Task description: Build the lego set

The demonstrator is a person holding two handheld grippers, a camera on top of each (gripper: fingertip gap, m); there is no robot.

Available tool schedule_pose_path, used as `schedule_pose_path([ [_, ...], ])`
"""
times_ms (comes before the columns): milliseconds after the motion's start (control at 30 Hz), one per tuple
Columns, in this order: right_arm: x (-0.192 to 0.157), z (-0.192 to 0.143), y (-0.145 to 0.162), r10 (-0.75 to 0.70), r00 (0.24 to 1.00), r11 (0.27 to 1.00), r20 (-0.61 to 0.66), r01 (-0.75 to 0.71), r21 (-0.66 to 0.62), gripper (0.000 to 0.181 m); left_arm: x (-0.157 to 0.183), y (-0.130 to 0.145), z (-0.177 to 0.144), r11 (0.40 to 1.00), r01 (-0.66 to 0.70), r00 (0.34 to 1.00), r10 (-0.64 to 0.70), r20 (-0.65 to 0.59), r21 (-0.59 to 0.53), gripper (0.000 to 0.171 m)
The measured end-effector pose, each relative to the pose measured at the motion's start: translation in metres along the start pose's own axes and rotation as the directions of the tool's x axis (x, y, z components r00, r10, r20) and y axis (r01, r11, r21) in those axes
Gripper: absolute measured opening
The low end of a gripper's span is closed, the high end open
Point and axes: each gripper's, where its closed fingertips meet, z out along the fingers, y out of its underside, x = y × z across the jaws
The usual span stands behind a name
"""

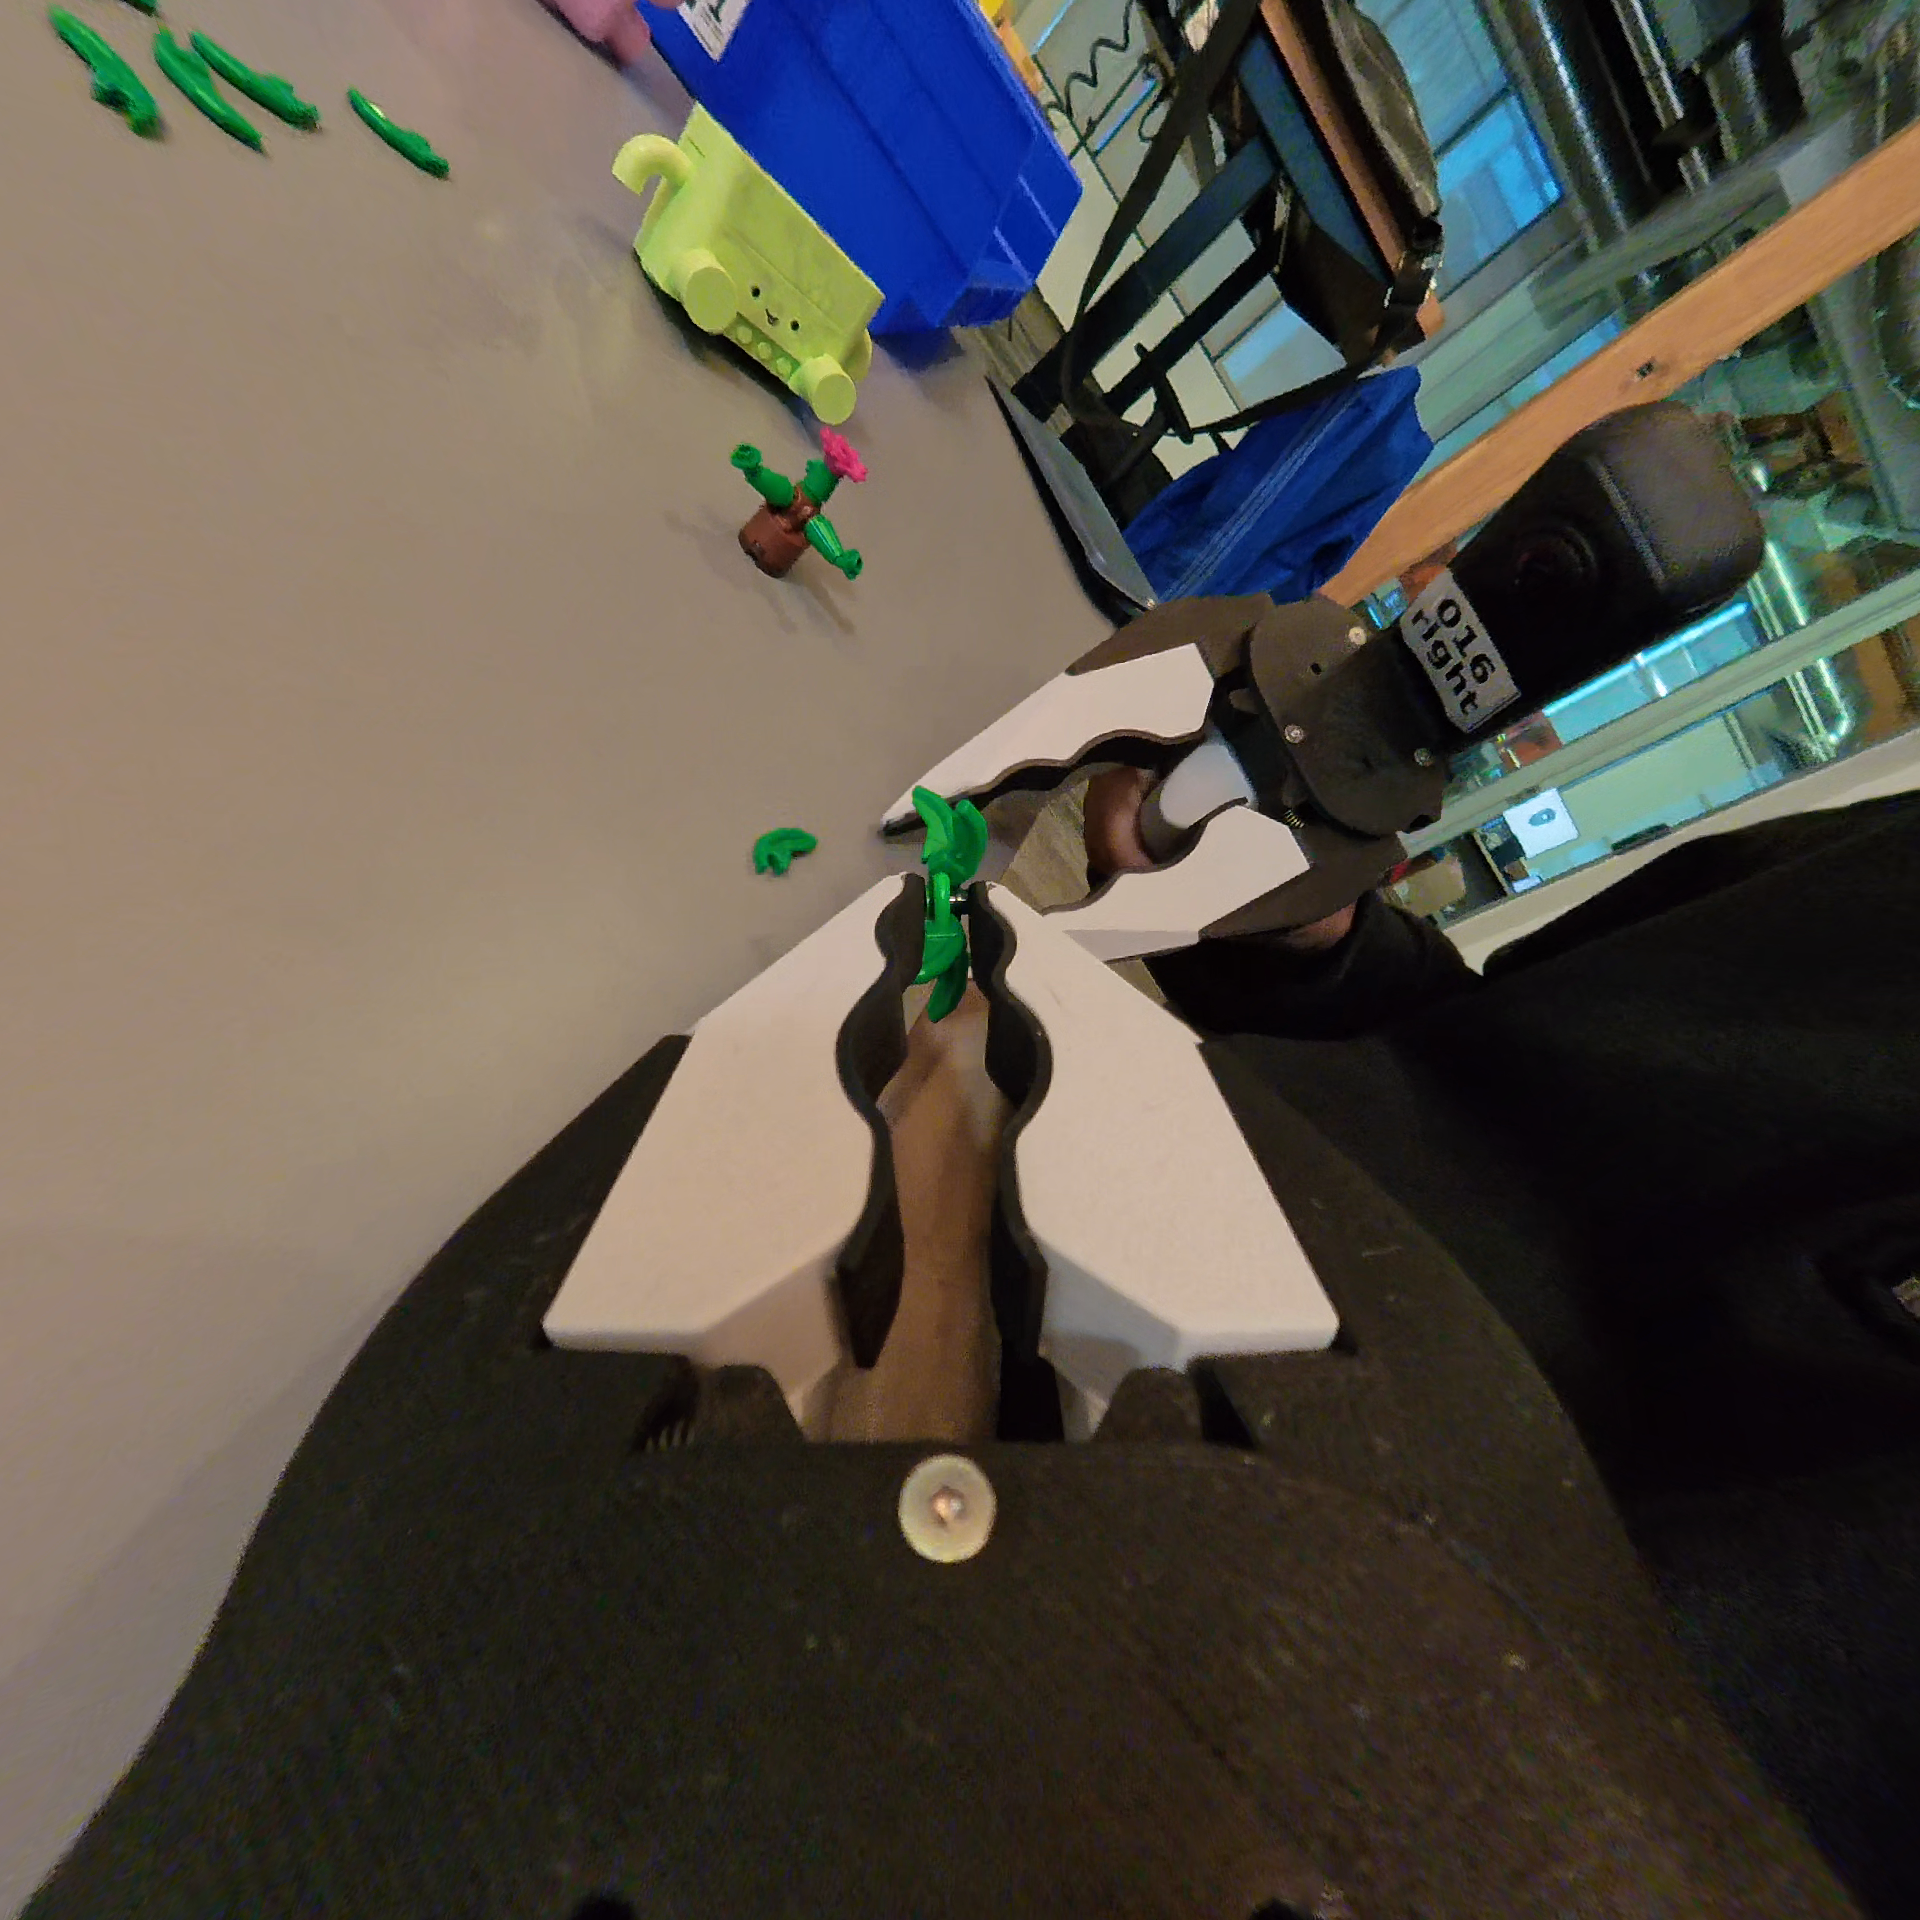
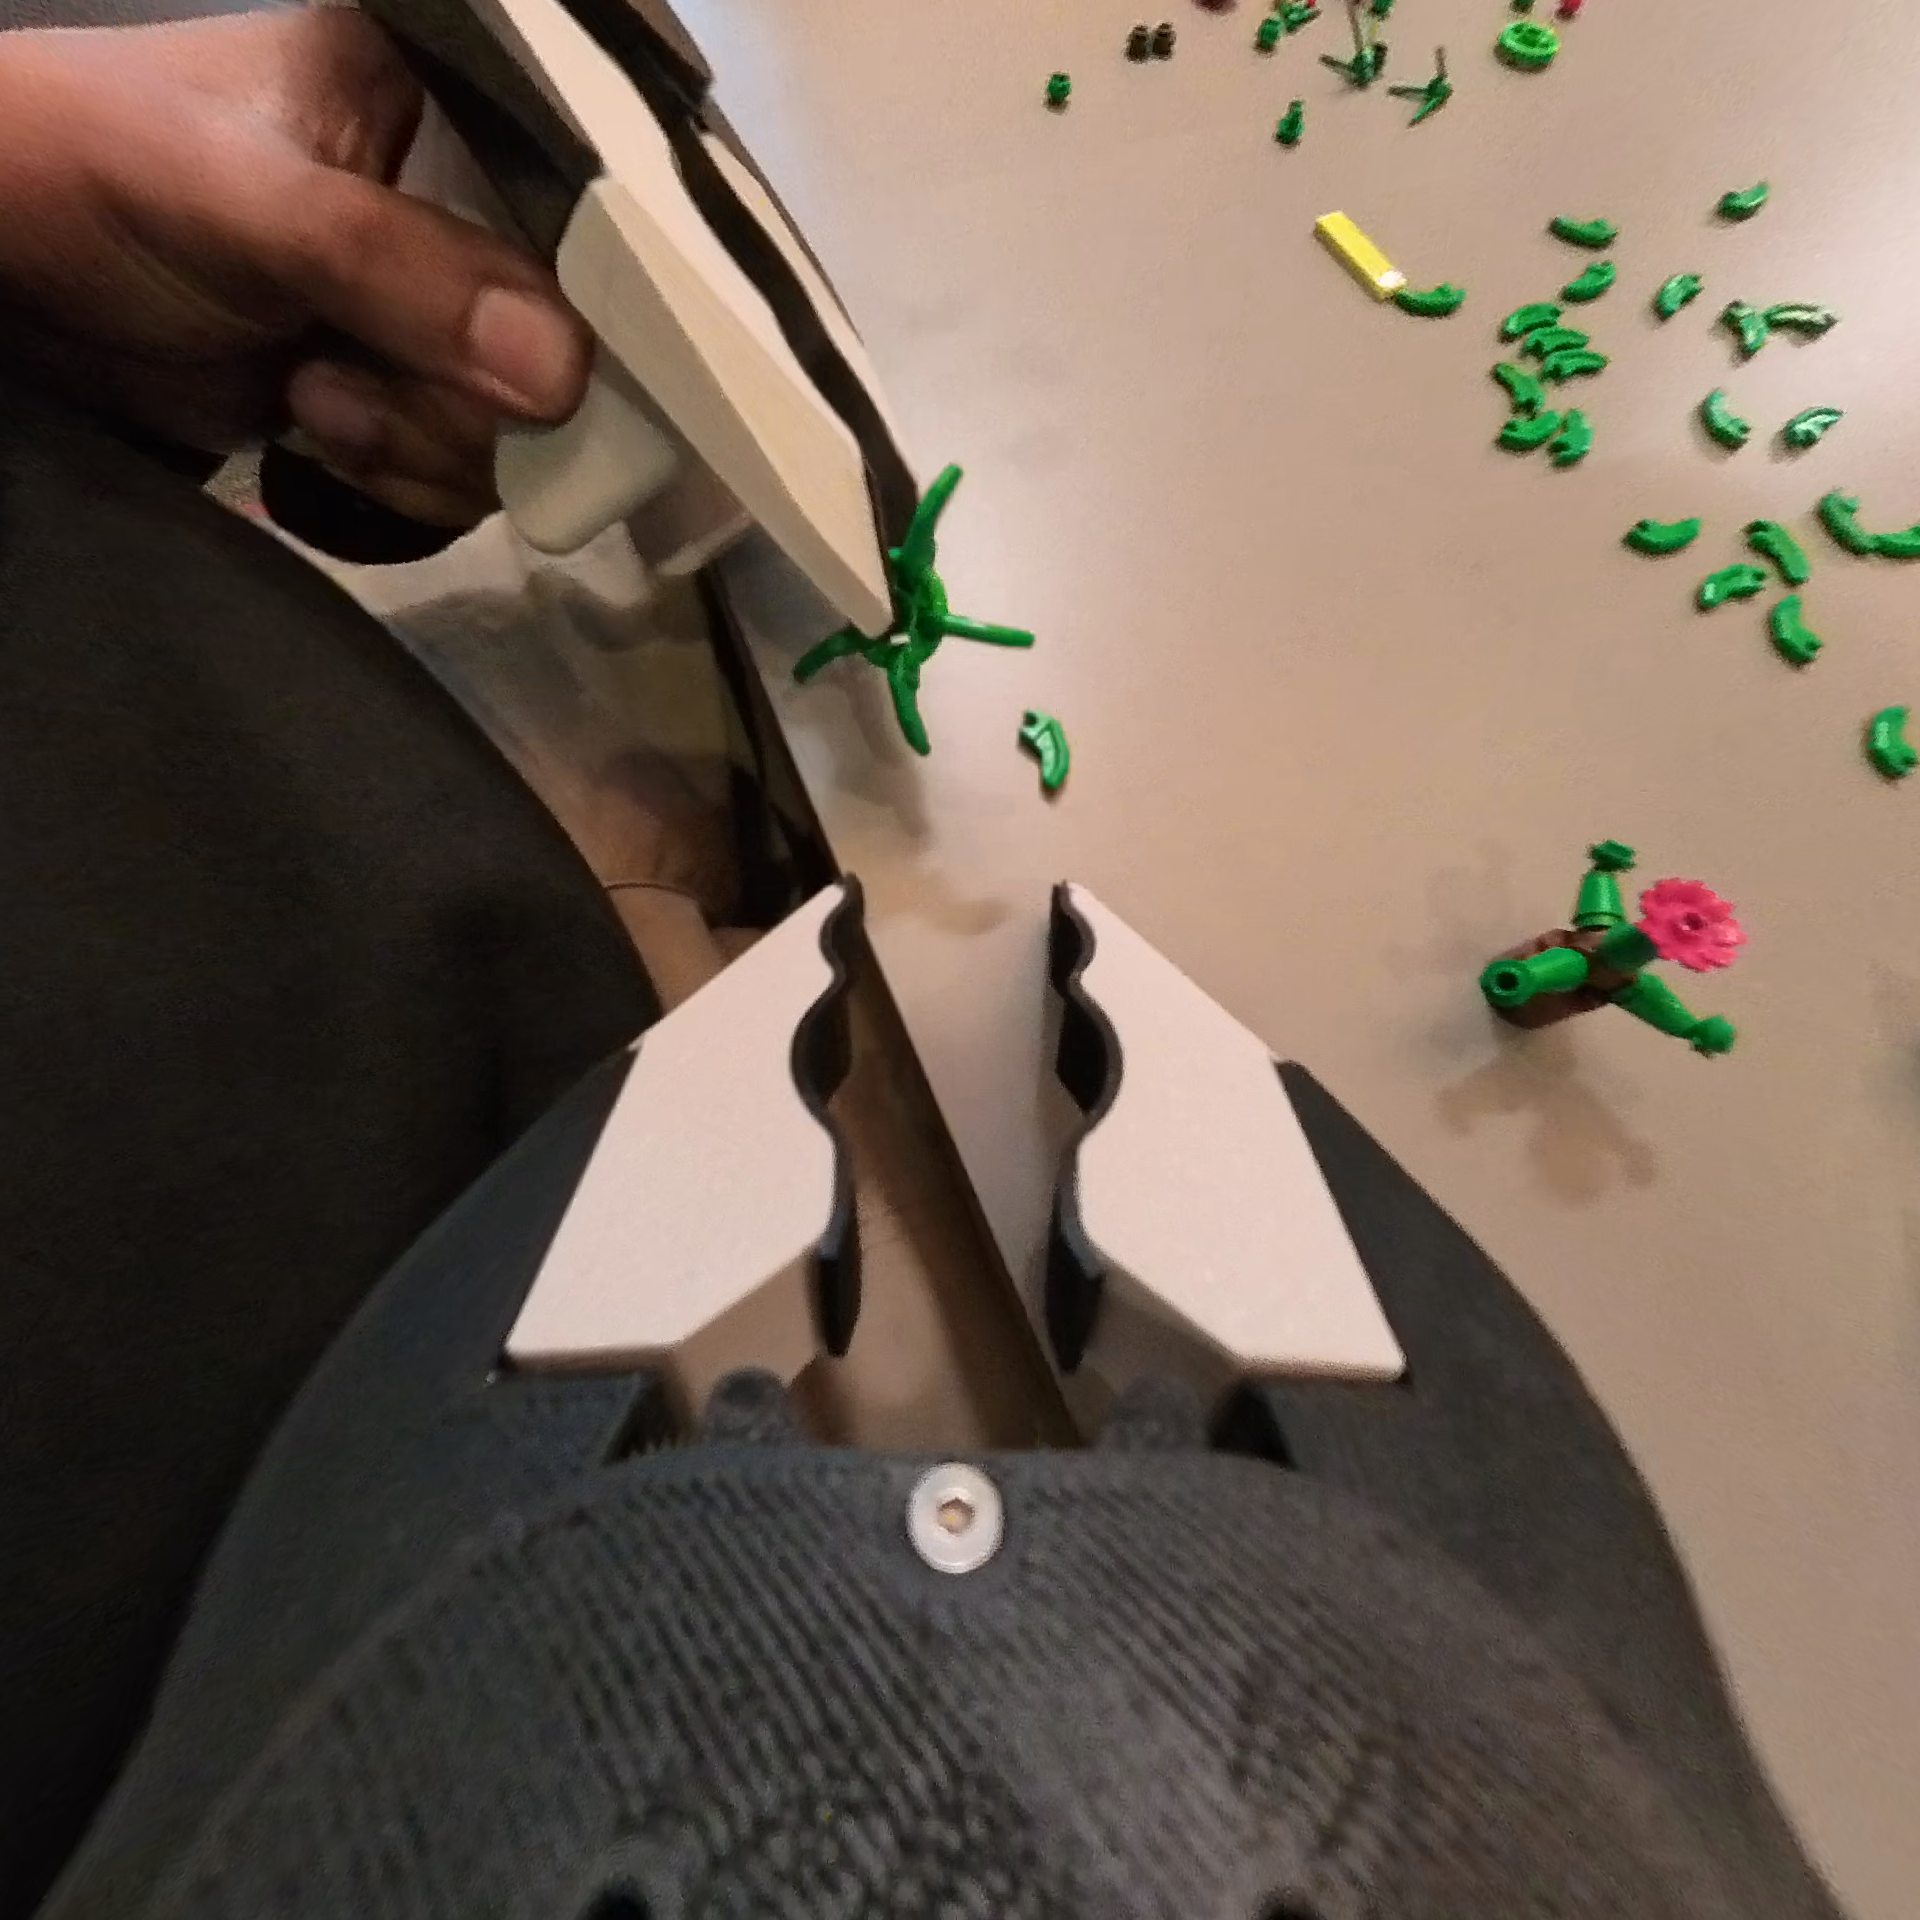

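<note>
Over the grey table (image 1: 312, 727) edge, a small green plastic leaf cluster with curved fronds (image 1: 948, 914) sits pinched in the nearly closed left gripper (image 1: 945, 904), while the right gripper (image 2: 951, 914) hangs just beside it, parted and empty, one loose green leaf piece (image 2: 1047, 748) lying nearby.
</note>
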Motion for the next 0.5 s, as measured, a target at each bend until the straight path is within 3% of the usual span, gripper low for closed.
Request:
schedule_pose_path([
  [200, 0.001, 0.009, -0.014, 0.092, 0.996, 0.995, 0.006, -0.093, 0.045, 0.037, -0.012, -0.012, -0.016, 0.999, -0.011, 0.998, 0.009, 0.066, 0.040, 0.005],
  [500, 0.016, 0.025, -0.019, 0.029, 1.000, 0.999, -0.006, -0.030, -0.030, 0.030, -0.018, -0.010, -0.018, 0.999, 0.012, 0.997, -0.014, 0.072, 0.030, 0.005],
])
